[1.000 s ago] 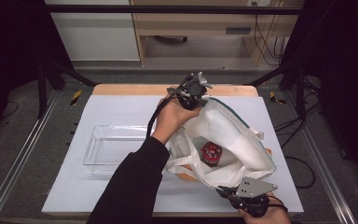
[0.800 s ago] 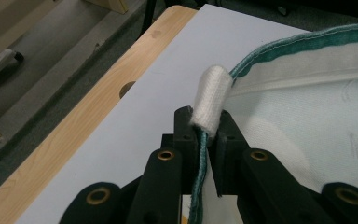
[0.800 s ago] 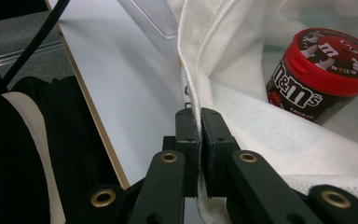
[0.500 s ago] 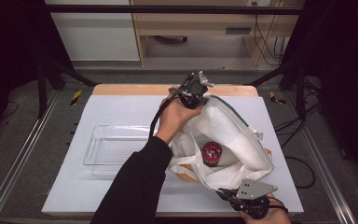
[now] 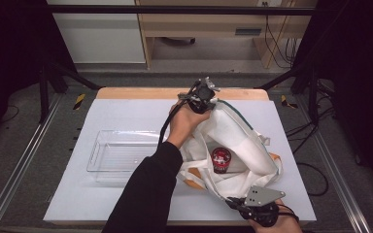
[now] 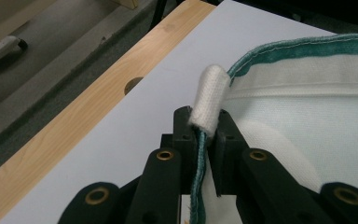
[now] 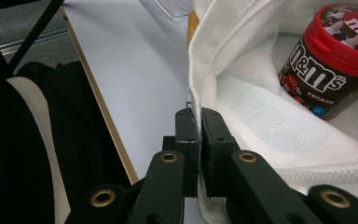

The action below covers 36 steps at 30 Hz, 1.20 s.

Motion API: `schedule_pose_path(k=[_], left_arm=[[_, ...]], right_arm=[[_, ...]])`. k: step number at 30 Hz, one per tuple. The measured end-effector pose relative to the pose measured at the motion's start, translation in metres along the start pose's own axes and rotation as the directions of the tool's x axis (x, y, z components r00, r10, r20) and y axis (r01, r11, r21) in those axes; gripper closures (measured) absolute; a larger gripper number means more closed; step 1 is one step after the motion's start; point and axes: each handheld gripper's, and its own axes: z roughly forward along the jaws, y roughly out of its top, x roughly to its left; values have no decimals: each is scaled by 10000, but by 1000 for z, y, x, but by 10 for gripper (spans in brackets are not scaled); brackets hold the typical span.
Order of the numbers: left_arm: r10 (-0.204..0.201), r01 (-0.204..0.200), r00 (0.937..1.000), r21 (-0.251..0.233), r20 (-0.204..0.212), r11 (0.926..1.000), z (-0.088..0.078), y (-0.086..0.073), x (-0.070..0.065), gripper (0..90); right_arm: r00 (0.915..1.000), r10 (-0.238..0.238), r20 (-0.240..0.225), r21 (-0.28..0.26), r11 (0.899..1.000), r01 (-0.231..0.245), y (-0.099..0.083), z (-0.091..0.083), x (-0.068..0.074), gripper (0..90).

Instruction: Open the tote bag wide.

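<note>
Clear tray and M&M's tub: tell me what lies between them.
In the high view, the person's left forearm and the white bag's near wall lie between the clear tray and the M&M's tub.

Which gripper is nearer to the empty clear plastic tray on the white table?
Left. The left gripper, clamped on the white cloth bag rim, is beyond the clear plastic tray's far right corner; the right gripper sits across the bag, at the near edge.

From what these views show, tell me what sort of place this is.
Probably a lab or workshop set up for recording: a white work table framed by metal rails, cables trailing past a plain wooden bench, and dark screens at both sides.
</note>
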Motion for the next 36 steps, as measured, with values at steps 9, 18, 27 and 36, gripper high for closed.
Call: schedule_pose_path(k=[9,18,27,36], left_arm=[[112,-115,9999,267,89,9996,5,-8,-3,817],[374,-379,9992,504,115,9980,5,-17,-8,811],[532,-530,9984,120,-195,9985,-12,-20,-15,576],[682,-694,9972,-409,-303,9967,-39,-20,-24,457]], right_arm=[[9997,205,94,-122,9997,-204,-1,1,-3,864],[9988,456,153,-159,9988,-454,-1,1,-6,835],[9952,759,618,-872,9937,-704,4,-6,-7,568],[9901,824,1137,-1622,9847,-633,12,-16,-6,376]])
